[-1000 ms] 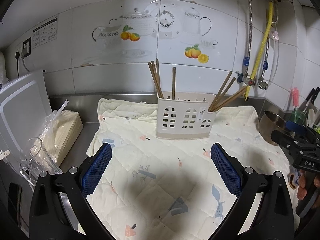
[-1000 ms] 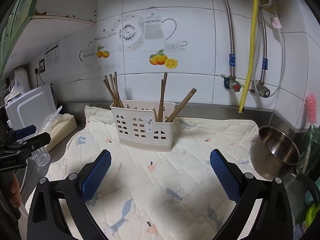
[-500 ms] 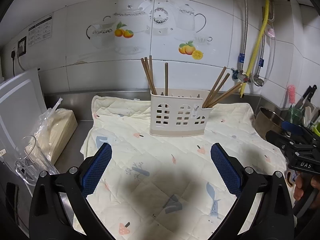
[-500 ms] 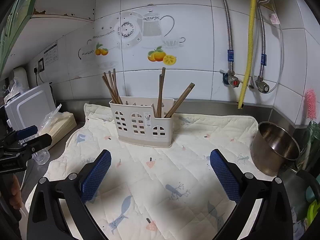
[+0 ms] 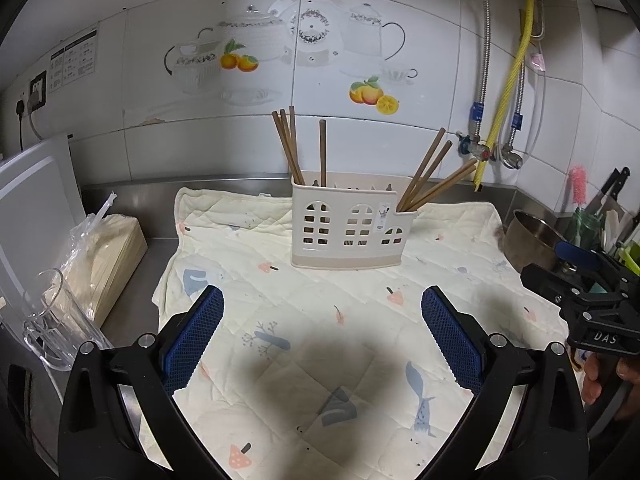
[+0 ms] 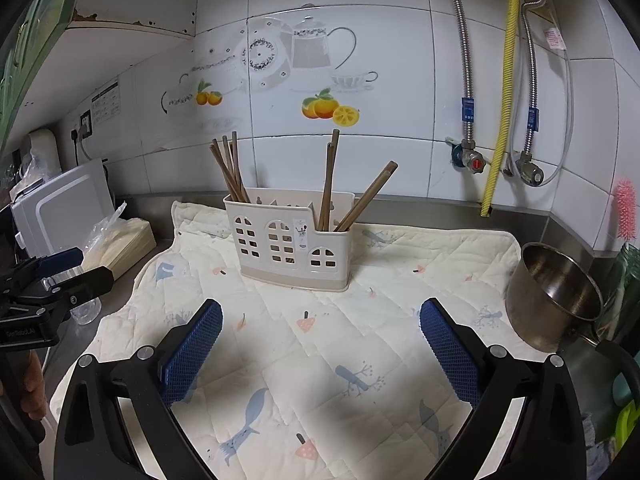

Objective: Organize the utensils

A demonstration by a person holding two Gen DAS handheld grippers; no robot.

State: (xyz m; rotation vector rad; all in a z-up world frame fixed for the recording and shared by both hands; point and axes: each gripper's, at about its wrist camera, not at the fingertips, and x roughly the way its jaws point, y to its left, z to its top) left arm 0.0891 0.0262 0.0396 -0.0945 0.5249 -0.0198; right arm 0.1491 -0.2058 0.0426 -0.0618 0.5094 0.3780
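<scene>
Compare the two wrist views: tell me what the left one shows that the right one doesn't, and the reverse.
Only the left wrist view shows the knife handles at far right and the right gripper from outside. Only the right wrist view shows the green cabinet edge at upper left and the left gripper from outside. Both show the utensil holder with its chopsticks, the quilted cloth, the steel pot and the pink brush.

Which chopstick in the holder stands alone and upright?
The single chopstick just right of the left bunch, in the holder. It stands vertical by itself; the left bunch leans left together, and the right group fans out rightward.
</scene>
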